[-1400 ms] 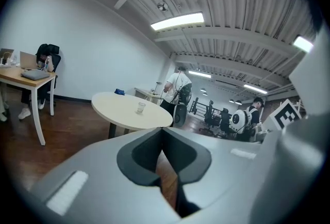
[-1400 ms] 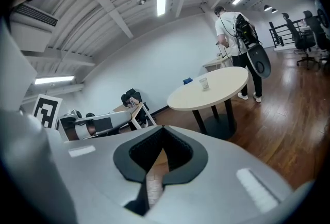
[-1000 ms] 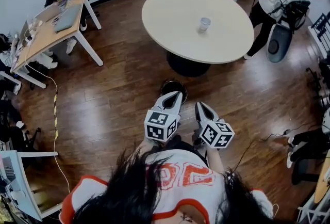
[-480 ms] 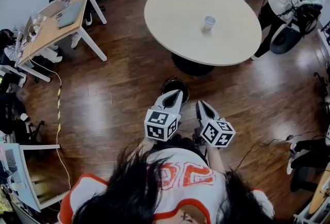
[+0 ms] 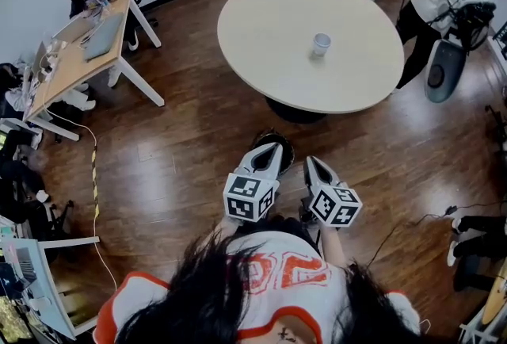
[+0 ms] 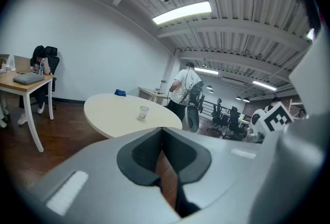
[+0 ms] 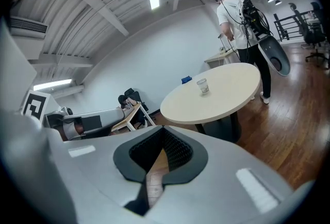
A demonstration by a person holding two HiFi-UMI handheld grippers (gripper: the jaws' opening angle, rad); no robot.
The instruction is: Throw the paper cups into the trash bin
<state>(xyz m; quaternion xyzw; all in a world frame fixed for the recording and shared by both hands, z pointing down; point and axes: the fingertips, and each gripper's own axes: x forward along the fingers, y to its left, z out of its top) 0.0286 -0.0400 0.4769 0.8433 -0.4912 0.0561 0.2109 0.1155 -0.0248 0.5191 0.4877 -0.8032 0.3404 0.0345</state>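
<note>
Paper cup (image 5: 320,44): 1, upright on round table (image 5: 261,25). Left gripper (image 5: 272,149), right gripper (image 5: 312,163): 2, jaws closed, empty, well apart from cup.

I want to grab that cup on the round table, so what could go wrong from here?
Left gripper and right gripper are both shut; unless one opens first, it may knock the paper cup over. The cup stands well in from the near edge of the round table, so reaching could be awkward. The trash bin sits on the floor ahead, partly hidden behind the left gripper; a foot might kick it.
</note>
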